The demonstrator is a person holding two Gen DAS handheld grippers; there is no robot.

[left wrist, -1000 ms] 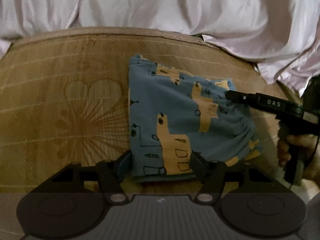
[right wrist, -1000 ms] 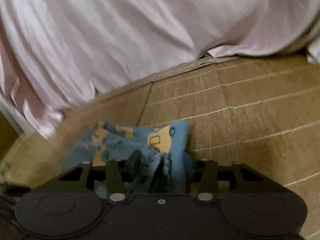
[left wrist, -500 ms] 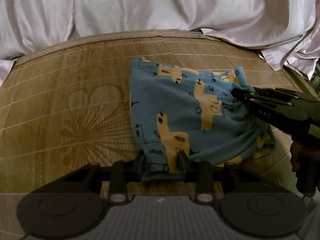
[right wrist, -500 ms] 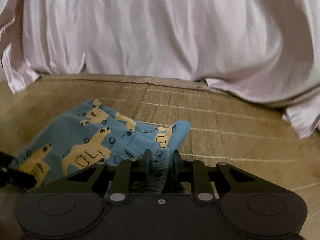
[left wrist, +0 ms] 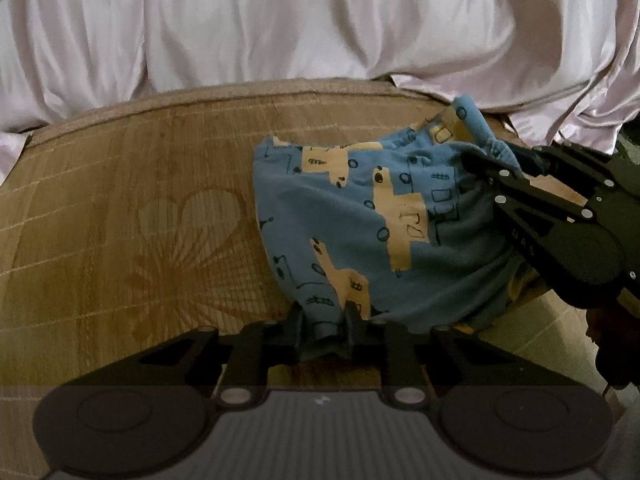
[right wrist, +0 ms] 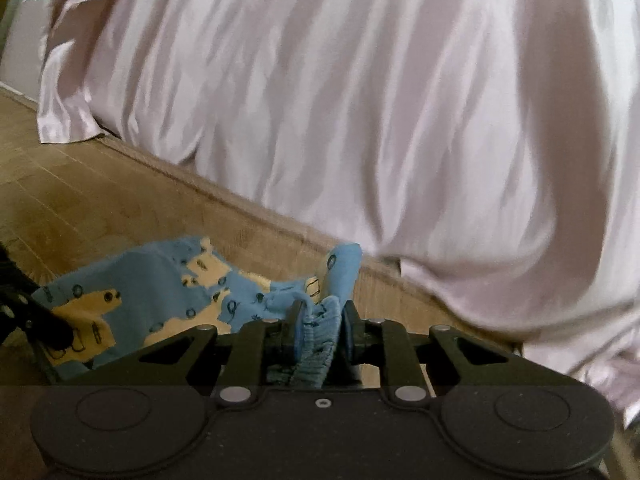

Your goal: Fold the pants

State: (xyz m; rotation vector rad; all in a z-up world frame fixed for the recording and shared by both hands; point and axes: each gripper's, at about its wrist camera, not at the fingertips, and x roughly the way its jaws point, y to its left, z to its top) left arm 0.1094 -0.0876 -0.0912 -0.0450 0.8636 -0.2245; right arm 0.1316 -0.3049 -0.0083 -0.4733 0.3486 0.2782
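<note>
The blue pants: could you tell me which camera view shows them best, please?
The left wrist view: the pants spread across the mat, pinched by both the left gripper and the right gripper. The right wrist view shows them foreshortened and bunched.

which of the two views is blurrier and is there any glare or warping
Right wrist view: motion-smeared, the pink sheet streaky and the pants soft-edged. Left wrist view: sharper, giraffe print on the pants crisp; fisheye bows the mat edge; dim warm light, a mild sheen on the sheet, no harsh glare.
</note>
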